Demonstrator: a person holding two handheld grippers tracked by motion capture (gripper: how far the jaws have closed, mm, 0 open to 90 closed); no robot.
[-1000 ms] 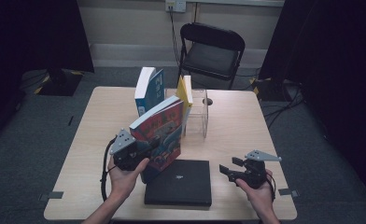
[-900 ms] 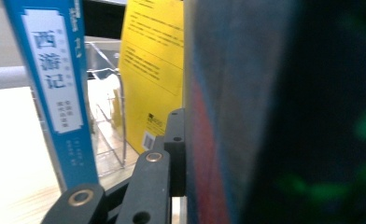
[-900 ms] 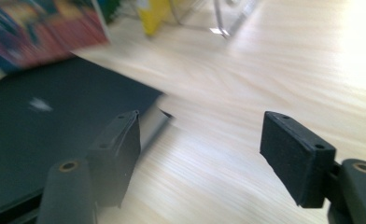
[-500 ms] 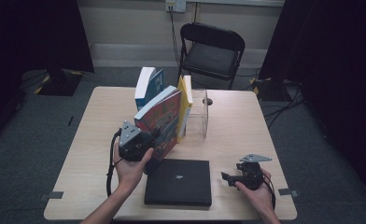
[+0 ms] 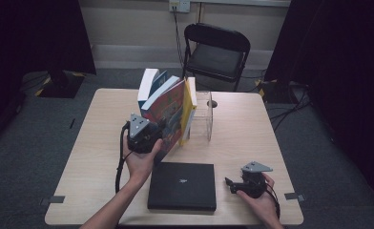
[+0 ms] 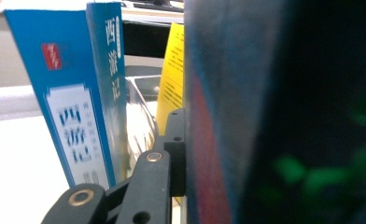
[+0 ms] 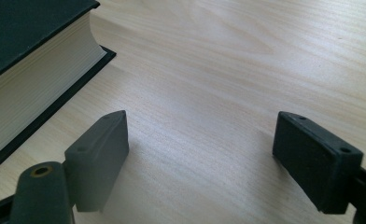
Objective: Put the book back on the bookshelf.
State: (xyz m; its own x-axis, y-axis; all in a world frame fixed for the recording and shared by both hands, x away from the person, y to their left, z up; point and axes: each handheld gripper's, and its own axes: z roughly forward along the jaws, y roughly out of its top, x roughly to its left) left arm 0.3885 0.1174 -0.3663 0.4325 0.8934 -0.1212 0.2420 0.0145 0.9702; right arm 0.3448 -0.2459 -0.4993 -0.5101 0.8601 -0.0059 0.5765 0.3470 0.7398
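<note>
The left claw point(image 5: 160, 134), clamped on the red book point(image 5: 168, 112), had carried it up against the yellow book point(image 5: 190, 107) in the row. The right claw point(image 5: 229, 182) sank toward the worktop point(image 5: 252, 124) beside the black book point(image 5: 182, 186), its jaws just opening, nothing between them. The red cover blocked the left gripper view's right side.
</note>
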